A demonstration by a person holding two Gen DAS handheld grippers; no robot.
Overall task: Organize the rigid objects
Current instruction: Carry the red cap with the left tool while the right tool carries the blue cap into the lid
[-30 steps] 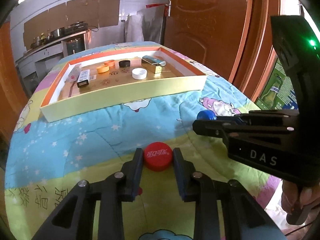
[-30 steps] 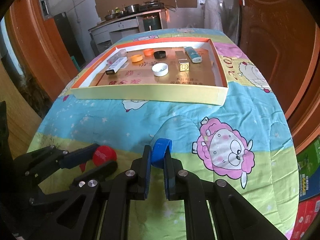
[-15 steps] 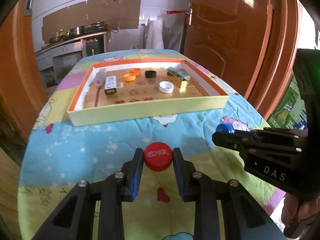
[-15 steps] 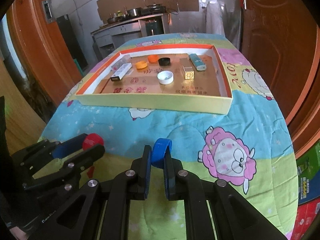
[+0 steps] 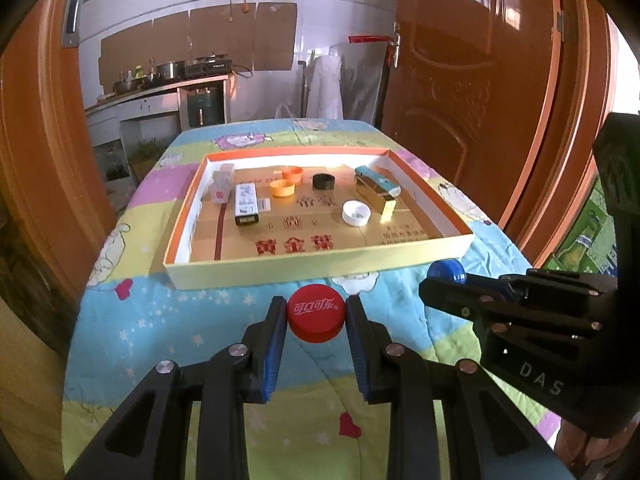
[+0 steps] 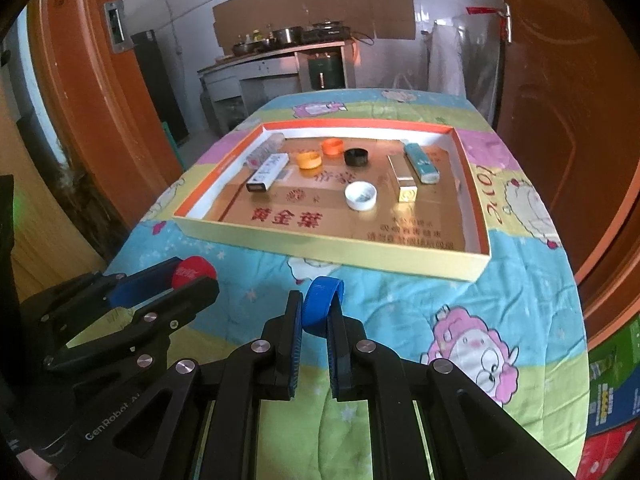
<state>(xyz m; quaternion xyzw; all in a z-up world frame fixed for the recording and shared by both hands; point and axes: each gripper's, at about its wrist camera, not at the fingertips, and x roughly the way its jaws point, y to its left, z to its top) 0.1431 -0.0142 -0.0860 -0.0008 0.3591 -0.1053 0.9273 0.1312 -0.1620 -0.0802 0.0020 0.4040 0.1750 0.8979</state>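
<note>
Quilt-covered table (image 5: pixel 168 320), tray (image 5: pixel 320 266) at 12. My left gripper (image 5: pixel 316 316) pinches red cap (image 5: pixel 317 314) flat; right gripper (image 6: pixel 314 312) nearly closed on blue cap (image 6: pixel 320 304) edgewise, cap's lower half hidden.

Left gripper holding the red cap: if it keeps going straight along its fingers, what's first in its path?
Probably the near wall of the cardboard tray: it lies directly ahead of the left gripper and its red cap. Height is unclear; it may pass over.
</note>
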